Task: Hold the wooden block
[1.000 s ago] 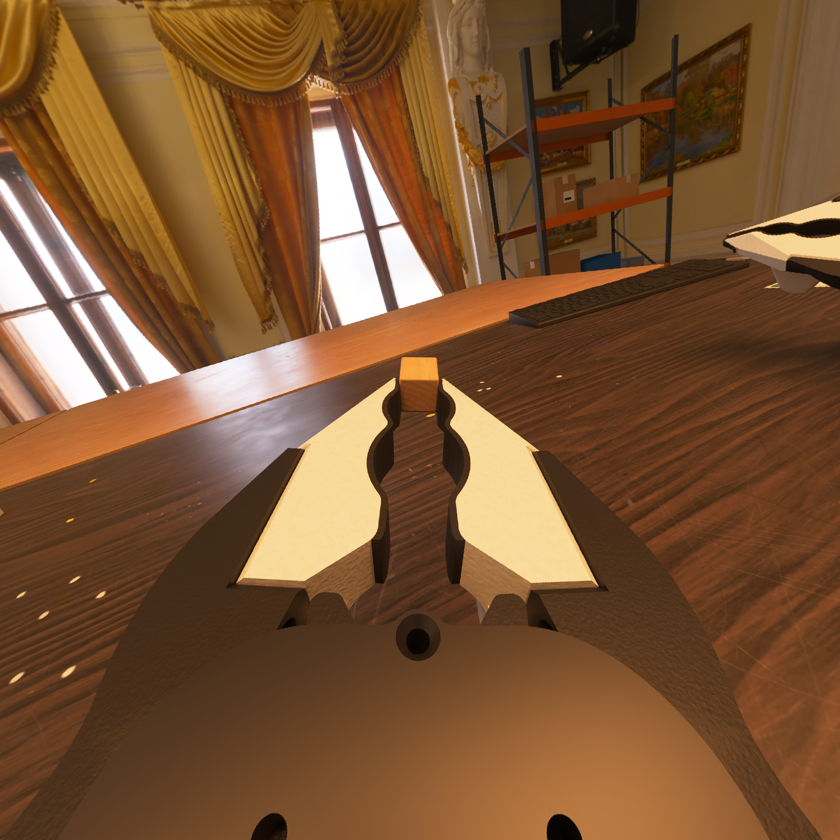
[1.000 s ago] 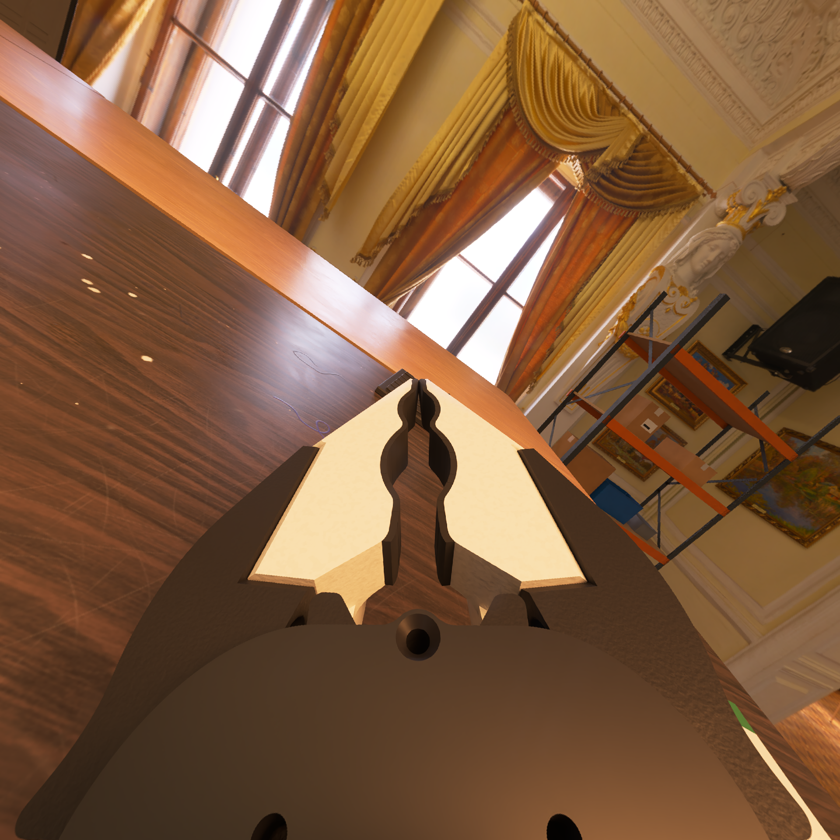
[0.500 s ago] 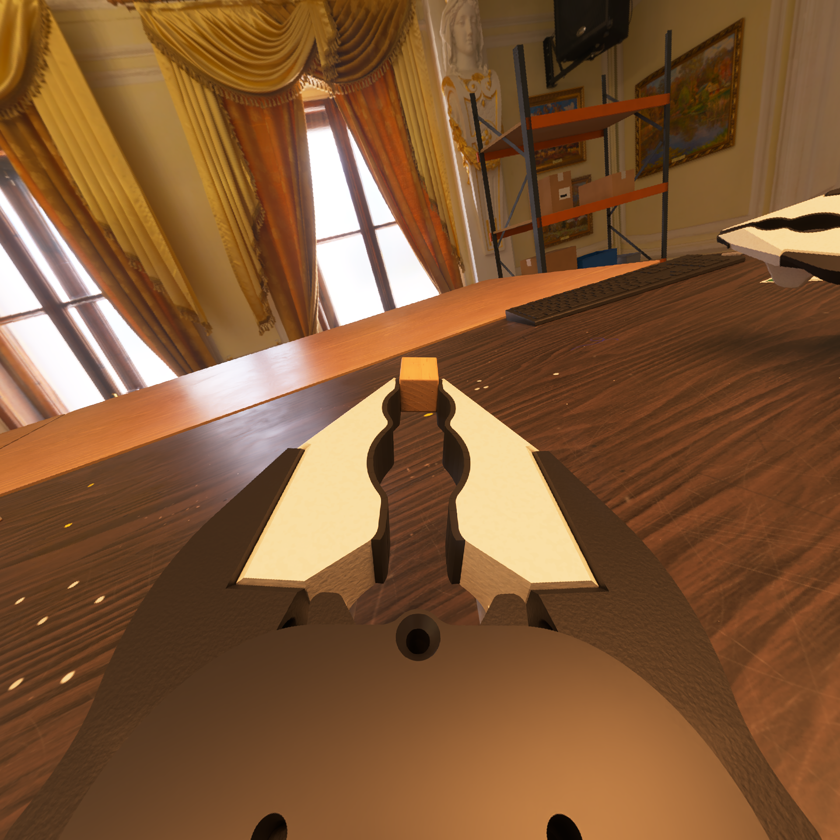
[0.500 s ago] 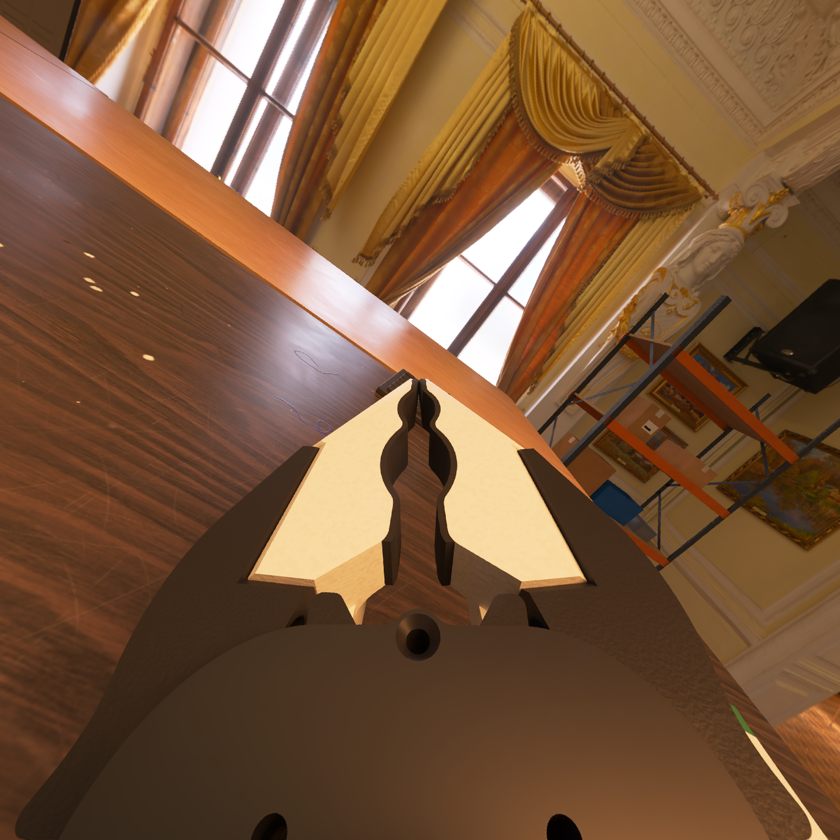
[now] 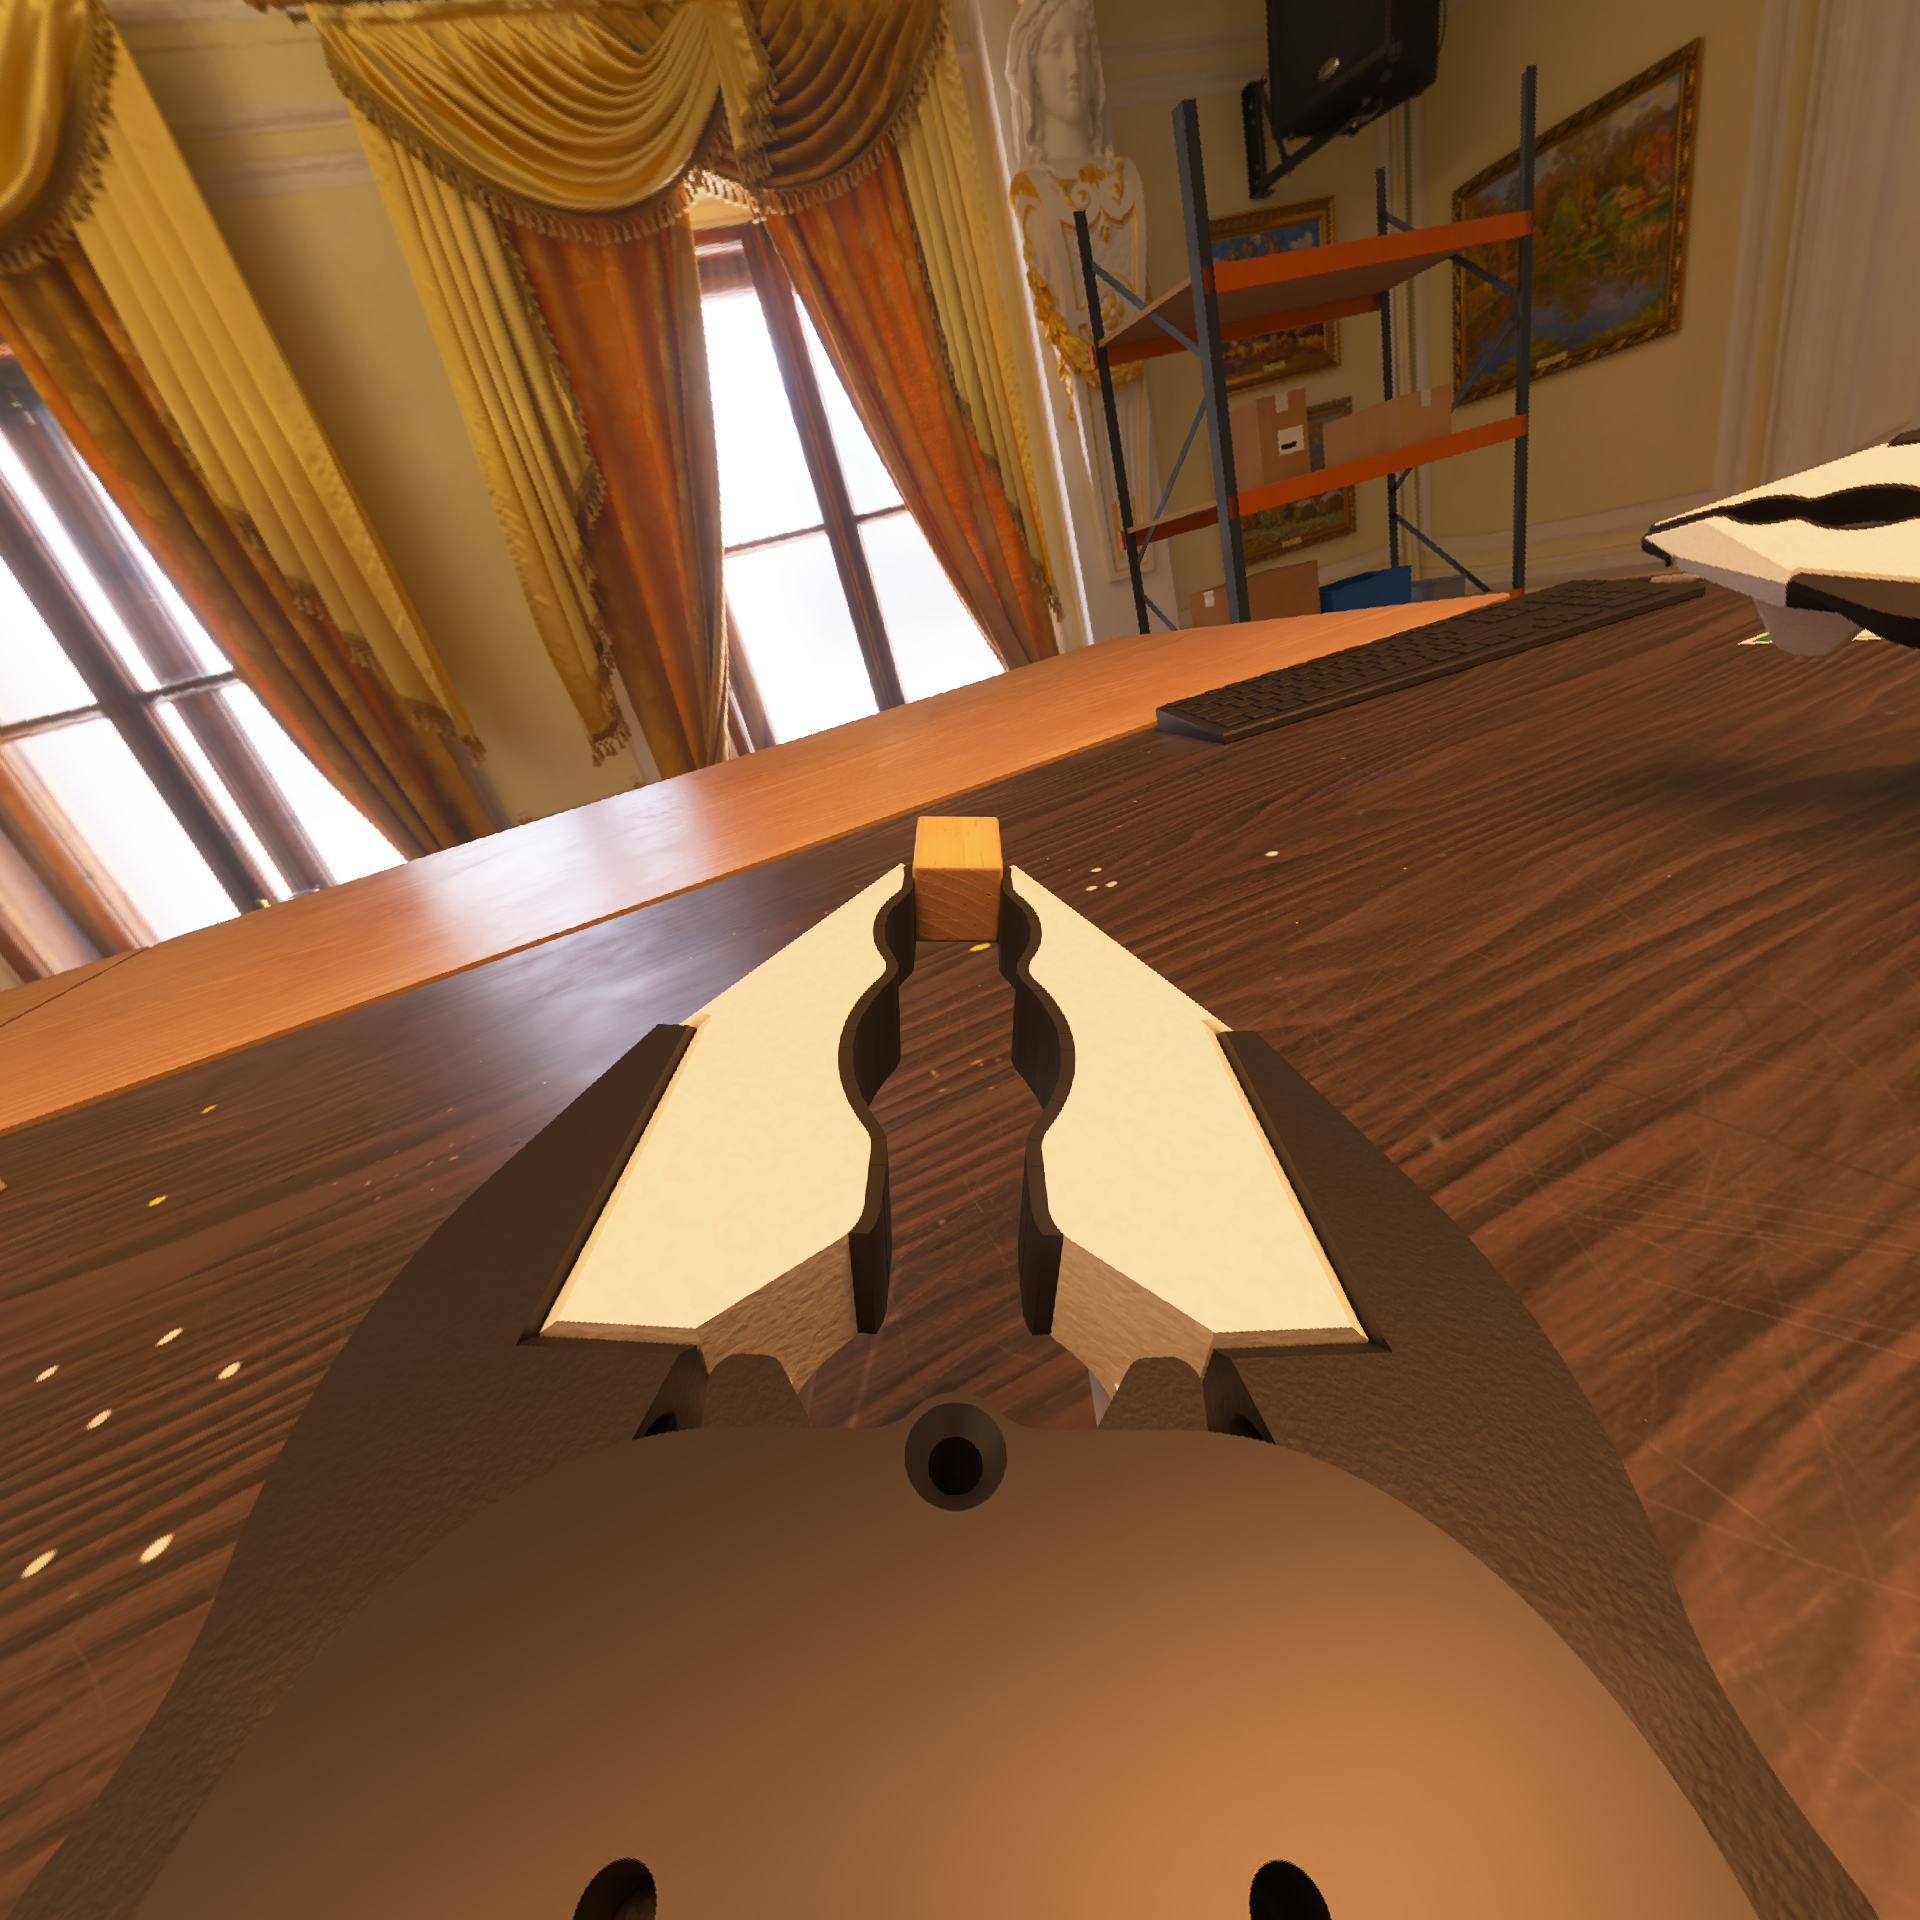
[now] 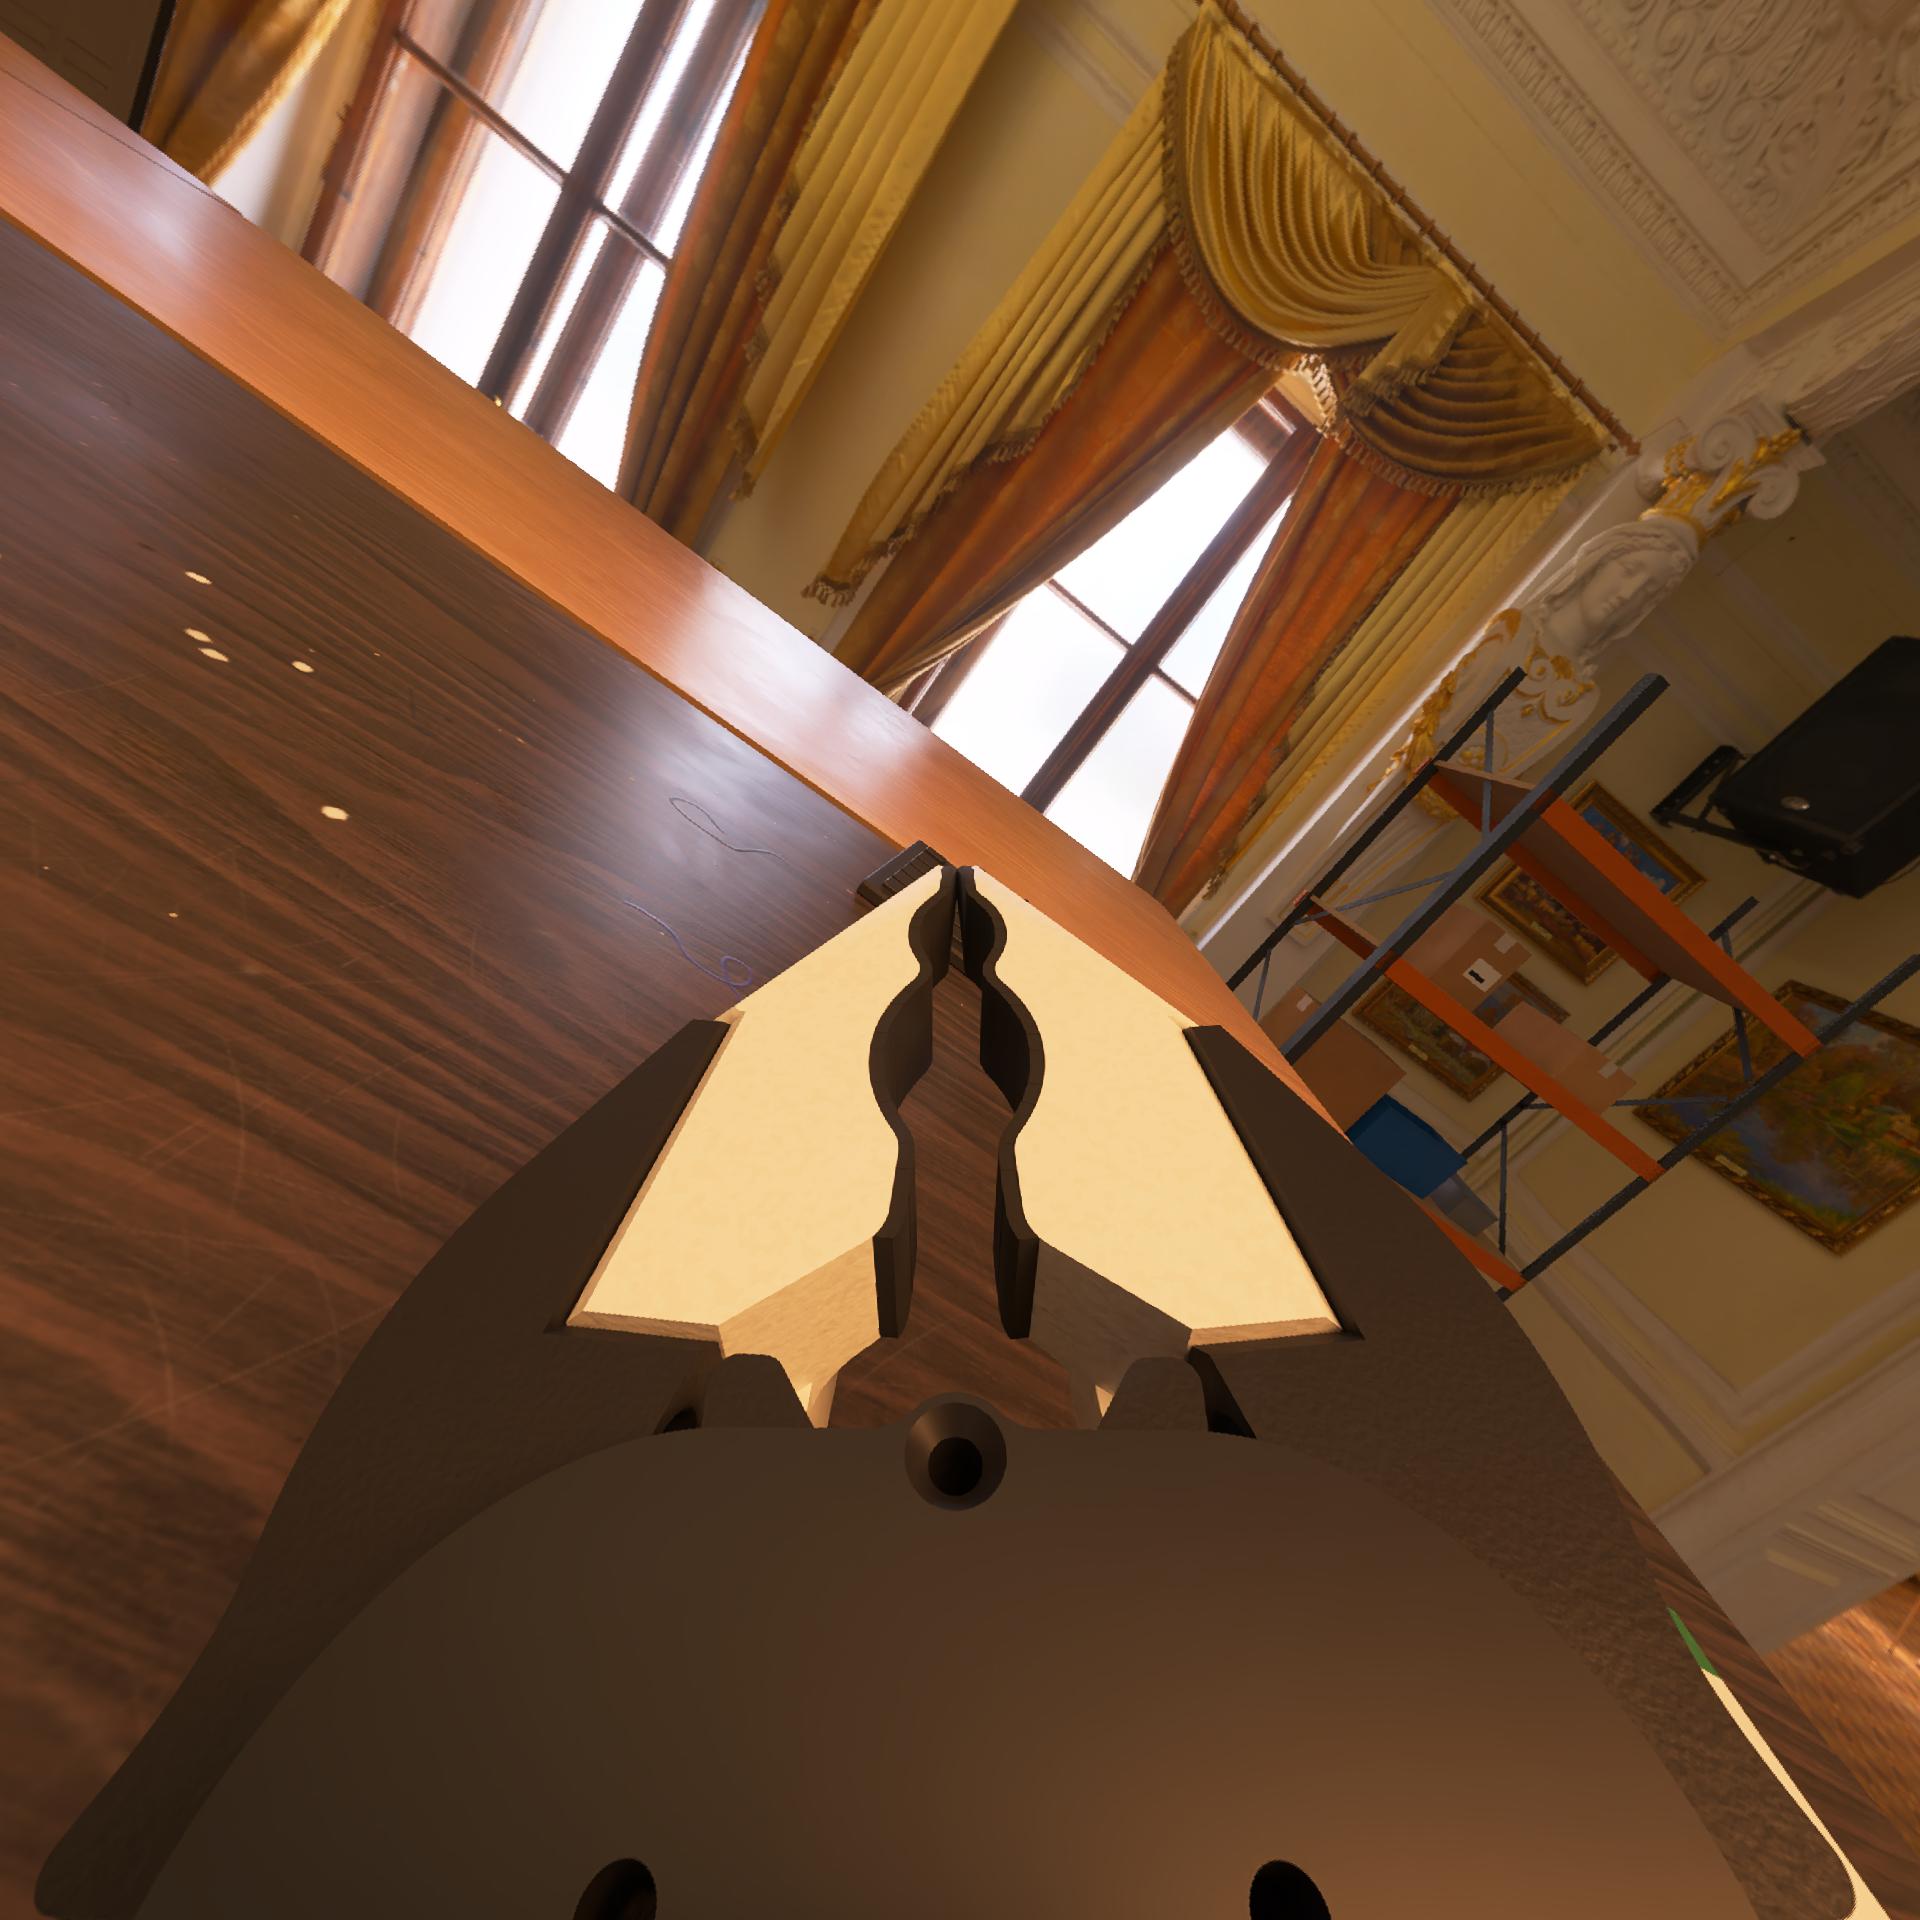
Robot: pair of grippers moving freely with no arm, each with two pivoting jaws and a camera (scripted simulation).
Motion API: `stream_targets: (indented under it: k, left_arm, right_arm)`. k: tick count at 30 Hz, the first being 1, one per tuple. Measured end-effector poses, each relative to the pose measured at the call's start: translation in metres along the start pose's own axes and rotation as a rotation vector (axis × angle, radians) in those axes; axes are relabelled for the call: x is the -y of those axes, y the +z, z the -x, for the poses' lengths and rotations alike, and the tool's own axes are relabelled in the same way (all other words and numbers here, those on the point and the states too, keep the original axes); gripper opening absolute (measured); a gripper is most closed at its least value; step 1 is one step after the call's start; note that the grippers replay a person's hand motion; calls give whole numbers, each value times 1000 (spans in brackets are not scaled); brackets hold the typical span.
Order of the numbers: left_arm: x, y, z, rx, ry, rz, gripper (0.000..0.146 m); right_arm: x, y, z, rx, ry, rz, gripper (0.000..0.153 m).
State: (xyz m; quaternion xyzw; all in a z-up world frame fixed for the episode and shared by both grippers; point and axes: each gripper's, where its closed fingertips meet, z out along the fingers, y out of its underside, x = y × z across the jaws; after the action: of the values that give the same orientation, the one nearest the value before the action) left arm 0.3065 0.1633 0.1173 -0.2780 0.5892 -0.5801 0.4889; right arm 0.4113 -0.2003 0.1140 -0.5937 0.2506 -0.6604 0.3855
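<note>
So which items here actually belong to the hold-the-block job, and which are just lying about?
Part of the job:
- wooden block, pinched between the tips of the left gripper

Just lying about:
- black keyboard on the wooden table
- right gripper, shut on nothing
- shelving rack with cardboard boxes

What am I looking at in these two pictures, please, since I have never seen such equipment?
Each picture comes from a camera on a hand-held gripper, looking forward along its two pale fingers. In the left wrist view, the left hand-held gripper is shut on a small wooden block at its fingertips, above a dark wooden table. A black keyboard lies farther back. The right hand-held gripper, in its own view, is shut and holds nothing; it also shows at the right edge of the left view.
</note>
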Motion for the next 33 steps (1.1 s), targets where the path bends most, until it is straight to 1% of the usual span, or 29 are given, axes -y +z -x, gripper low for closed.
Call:
stream_targets:
  k: [5,11,15,20,33]
  left_arm:
    - [-1,0,4,15,-7,4,14]
    - [-5,-6,47,180,-59,13,14]
    - [-11,-9,65,233,-90,32,14]
    - [-14,-9,71,244,-148,37,14]
    - [-16,-9,73,232,-179,41,14]
  right_arm:
    - [0,0,-1,-4,6,1,0]
    - [0,0,-1,-5,8,1,0]
    - [0,0,-1,-4,9,0,0]
    - [0,0,0,-1,6,-1,0]
    - [0,0,0,-2,6,-1,0]
